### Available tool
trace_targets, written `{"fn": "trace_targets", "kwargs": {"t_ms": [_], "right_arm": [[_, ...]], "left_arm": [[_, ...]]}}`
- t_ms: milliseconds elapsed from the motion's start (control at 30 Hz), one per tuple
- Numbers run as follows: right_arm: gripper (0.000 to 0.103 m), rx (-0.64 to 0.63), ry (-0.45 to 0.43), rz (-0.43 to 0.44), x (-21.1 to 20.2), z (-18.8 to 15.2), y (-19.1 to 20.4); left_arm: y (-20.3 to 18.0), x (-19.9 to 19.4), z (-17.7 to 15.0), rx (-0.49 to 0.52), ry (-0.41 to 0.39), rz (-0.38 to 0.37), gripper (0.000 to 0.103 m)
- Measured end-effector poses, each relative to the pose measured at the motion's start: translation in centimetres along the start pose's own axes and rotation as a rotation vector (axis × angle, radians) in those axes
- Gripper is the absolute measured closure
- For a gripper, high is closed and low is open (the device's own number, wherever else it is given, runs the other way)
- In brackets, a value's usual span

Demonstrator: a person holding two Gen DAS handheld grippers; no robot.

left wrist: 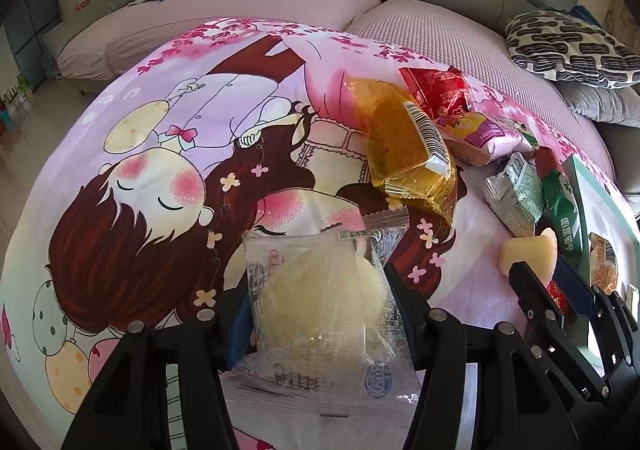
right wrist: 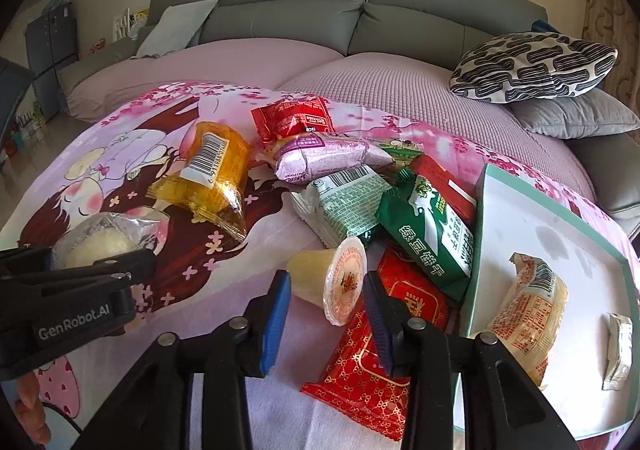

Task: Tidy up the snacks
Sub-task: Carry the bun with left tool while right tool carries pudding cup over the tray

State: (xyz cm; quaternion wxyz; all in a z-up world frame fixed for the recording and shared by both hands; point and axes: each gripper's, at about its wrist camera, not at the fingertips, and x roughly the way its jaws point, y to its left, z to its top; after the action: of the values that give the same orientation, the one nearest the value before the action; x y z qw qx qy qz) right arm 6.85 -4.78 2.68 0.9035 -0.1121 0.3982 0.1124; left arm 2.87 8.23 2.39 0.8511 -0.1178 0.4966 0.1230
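One jelly cup (right wrist: 332,282) between hand-held gripper (right wrist: 326,314)

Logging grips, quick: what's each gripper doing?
Left gripper: closed on clear-wrapped cake.
Right gripper: jelly cup between jaws; grip cannot be told.

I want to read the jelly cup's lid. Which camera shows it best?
The right wrist view: the jelly cup lies on its side, its printed lid facing the camera. The left wrist view shows only the cup's pale side, partly hidden.

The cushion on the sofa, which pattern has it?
The cushion is white with dark rounded dashes; clearest in the right wrist view.
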Motion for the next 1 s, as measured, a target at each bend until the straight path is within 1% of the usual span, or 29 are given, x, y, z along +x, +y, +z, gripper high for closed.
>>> {"fn": "trace_targets", "kwargs": {"t_ms": [100, 167, 300, 367, 567, 700, 1000], "right_arm": [[0.057, 0.001, 0.005, -0.004, 0.5, 0.1, 0.5], [0.055, 0.002, 0.008, -0.029, 0.9, 0.2, 0.9], [0.055, -0.016, 0.034, -0.096, 1.8, 0.1, 1.6], [0.055, -0.022, 0.038, -0.109, 2.0, 0.0, 1.8], [0.056, 0.052, 0.044, -0.084, 2.3, 0.0, 0.7], [0.060, 0.072, 0.033, -0.072, 2.0, -0.1, 0.5], [0.062, 0.125, -0.008, -0.054, 0.1, 0.4, -0.6]], "left_arm": [[0.0, 0.3, 0.0, 0.000, 0.010, -0.005, 0.043], [0.0, 0.4, 0.0, 0.001, 0.014, -0.008, 0.043], [0.2, 0.6, 0.1, -0.002, 0.018, -0.011, 0.043], [0.3, 0.7, 0.2, -0.004, 0.020, -0.013, 0.043], [0.5, 0.7, 0.1, -0.010, 0.021, -0.015, 0.043], [0.6, 0.5, 0.2, -0.012, 0.018, -0.006, 0.043], [1.0, -0.9, 0.6, -0.020, -0.028, 0.013, 0.043]]}}
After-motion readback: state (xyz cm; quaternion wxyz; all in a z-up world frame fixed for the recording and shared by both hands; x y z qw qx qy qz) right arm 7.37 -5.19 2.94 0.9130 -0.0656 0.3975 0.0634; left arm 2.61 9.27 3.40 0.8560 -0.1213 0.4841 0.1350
